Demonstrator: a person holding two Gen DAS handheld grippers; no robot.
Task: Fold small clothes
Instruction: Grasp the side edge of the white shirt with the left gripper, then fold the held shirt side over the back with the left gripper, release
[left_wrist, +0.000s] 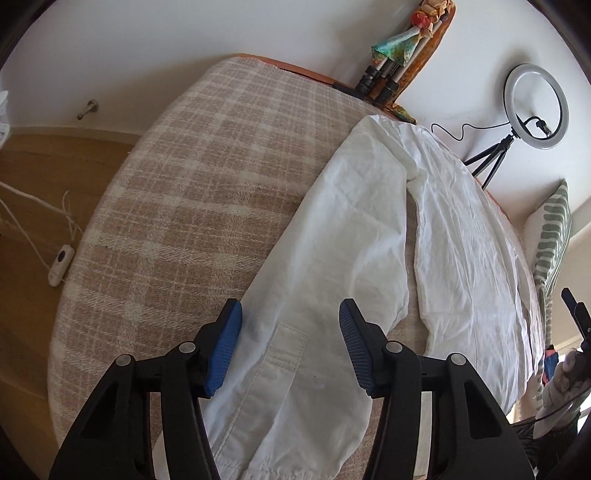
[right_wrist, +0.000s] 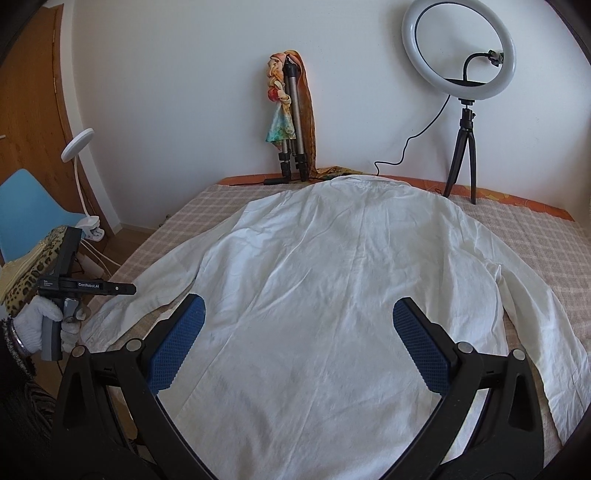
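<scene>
A white shirt (right_wrist: 332, 280) lies flat, back side up, on a bed with a checked blanket (right_wrist: 535, 236), its collar end near the far wall and both sleeves spread out to the sides. The left gripper (left_wrist: 291, 328) hangs over the cuff of one sleeve (left_wrist: 332, 258) with its jaws wide and nothing between them, and the right gripper (right_wrist: 299, 332) hangs over the near part of the shirt with its jaws wide too. A ring light (right_wrist: 458, 48) stands by the wall.
</scene>
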